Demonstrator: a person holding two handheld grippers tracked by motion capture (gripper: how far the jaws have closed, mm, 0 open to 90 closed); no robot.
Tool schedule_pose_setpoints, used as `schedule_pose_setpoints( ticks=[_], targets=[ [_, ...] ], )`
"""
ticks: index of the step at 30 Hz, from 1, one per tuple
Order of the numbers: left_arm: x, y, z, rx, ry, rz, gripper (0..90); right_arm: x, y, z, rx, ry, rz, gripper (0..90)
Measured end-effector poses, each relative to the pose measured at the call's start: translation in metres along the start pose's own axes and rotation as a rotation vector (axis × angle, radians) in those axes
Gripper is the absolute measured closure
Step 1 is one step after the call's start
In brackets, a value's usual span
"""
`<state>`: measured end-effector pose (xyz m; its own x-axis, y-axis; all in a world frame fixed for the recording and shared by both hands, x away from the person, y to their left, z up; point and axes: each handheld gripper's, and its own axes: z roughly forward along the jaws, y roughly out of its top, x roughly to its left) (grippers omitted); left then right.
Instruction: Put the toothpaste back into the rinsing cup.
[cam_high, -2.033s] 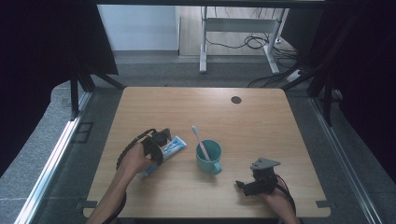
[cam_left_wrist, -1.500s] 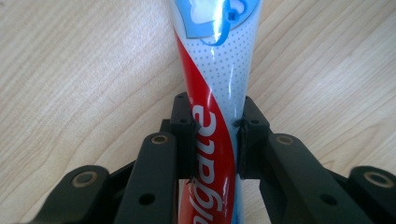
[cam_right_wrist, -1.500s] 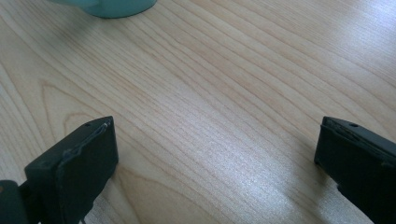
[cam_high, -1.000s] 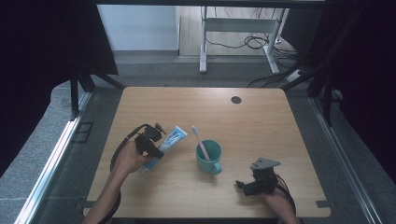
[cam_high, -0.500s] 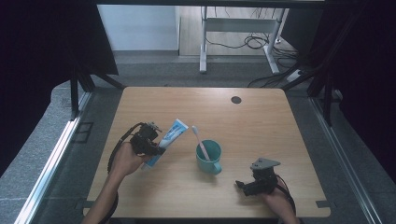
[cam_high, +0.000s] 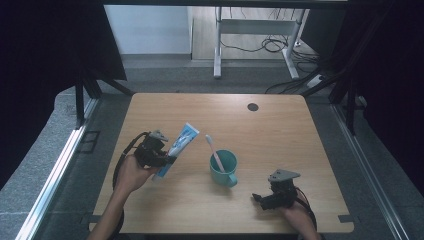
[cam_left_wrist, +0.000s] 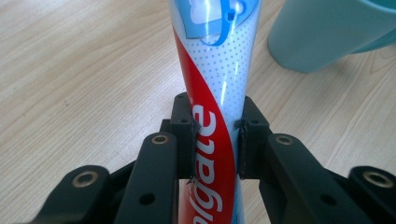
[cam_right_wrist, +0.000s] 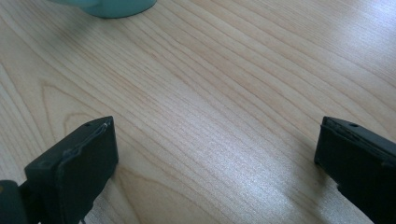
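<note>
My left gripper (cam_high: 167, 161) is shut on a toothpaste tube (cam_high: 178, 148), white, blue and red, held tilted up off the table with its flat end pointing toward the cup. In the left gripper view the two jaws pinch the tube (cam_left_wrist: 212, 98) at its middle. A teal cup (cam_high: 223, 170) stands at the table's middle with a pink-white toothbrush (cam_high: 213, 150) leaning in it; the cup (cam_left_wrist: 327, 32) lies just right of the tube. My right gripper (cam_high: 260, 199) rests low near the front right, open, with bare wood between its jaws (cam_right_wrist: 215, 154).
The wooden table (cam_high: 280, 130) has a dark round grommet (cam_high: 252, 107) near its far edge. Beyond the table stand desk legs and cables on the floor. The cup's base (cam_right_wrist: 107, 7) shows at the top of the right gripper view.
My left gripper has lifted the toothpaste tube off the table and tilted it upright-ish, drawing back slightly left. The right gripper, cup and toothbrush have stayed put.
</note>
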<state>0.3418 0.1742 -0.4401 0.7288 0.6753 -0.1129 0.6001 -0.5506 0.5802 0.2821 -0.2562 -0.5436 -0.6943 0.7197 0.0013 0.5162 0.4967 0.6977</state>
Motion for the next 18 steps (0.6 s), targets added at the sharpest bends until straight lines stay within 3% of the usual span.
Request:
schedule_pose_setpoints(
  ticks=[18],
  targets=[
    [-0.017,-0.008,-0.027,-0.162,-0.021,0.019,73.3,0.000,0.000,0.000,-0.001,0.001,0.001,0.0]
  ],
)
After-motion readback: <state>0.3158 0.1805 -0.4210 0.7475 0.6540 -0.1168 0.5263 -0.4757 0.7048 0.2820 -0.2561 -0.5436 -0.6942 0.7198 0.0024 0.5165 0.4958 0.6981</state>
